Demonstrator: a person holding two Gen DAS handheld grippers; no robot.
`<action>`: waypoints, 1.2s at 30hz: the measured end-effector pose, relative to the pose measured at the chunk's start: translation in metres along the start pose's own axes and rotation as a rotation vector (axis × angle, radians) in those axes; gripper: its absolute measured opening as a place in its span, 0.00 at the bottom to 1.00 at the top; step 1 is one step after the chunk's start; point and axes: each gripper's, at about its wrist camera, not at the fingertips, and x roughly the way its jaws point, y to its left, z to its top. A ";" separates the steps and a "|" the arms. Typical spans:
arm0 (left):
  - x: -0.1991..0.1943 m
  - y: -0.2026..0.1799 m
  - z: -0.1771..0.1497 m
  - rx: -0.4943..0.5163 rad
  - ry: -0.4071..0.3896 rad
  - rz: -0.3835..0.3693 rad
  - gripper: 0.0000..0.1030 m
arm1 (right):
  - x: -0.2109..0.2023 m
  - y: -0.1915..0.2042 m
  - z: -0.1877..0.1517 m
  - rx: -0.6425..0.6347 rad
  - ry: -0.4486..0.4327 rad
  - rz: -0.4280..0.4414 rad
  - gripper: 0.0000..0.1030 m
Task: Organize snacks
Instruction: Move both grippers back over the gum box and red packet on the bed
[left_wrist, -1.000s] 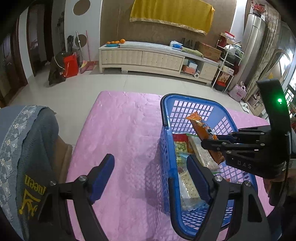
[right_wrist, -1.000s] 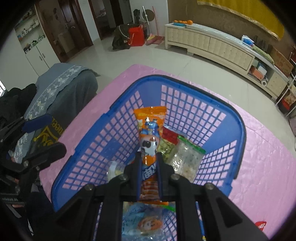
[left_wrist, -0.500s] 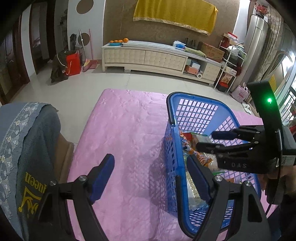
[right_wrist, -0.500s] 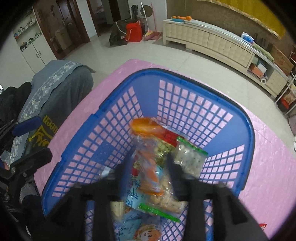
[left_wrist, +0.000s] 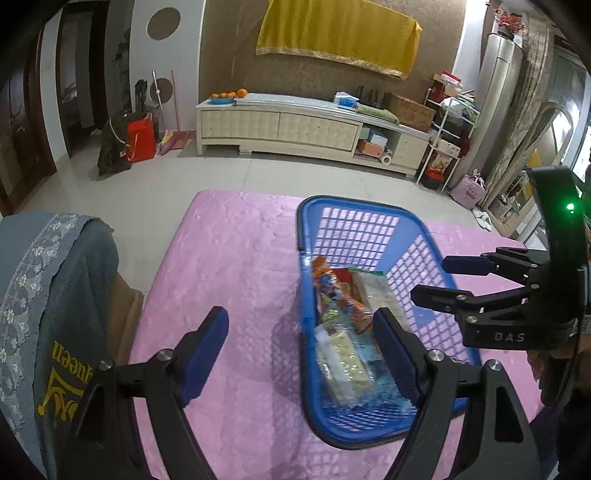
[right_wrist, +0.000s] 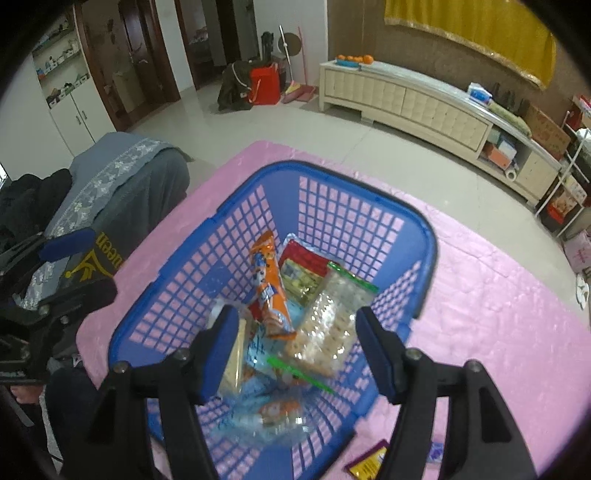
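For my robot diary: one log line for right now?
left claw: open, empty | right claw: open, empty | orange snack packet: lying in blue basket

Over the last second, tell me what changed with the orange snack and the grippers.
The right gripper let go of the orange snack packet: its fingers, shut on the packet a second ago, now stand apart and empty. The packet dropped into the blue basket and lies among the other snacks. The left gripper stayed open and empty, and the basket stayed on the pink cloth.

Both grippers' fingers (left_wrist: 391, 343) (right_wrist: 373, 350) spread, nothing held.
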 end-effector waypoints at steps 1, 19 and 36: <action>-0.004 -0.005 0.000 0.008 -0.004 0.002 0.76 | -0.005 -0.001 -0.001 0.000 -0.005 -0.002 0.68; -0.045 -0.107 -0.014 0.159 -0.046 -0.051 0.76 | -0.104 -0.049 -0.070 0.086 -0.117 -0.087 0.76; -0.017 -0.210 -0.047 0.299 0.013 -0.156 0.76 | -0.141 -0.128 -0.159 0.241 -0.115 -0.168 0.77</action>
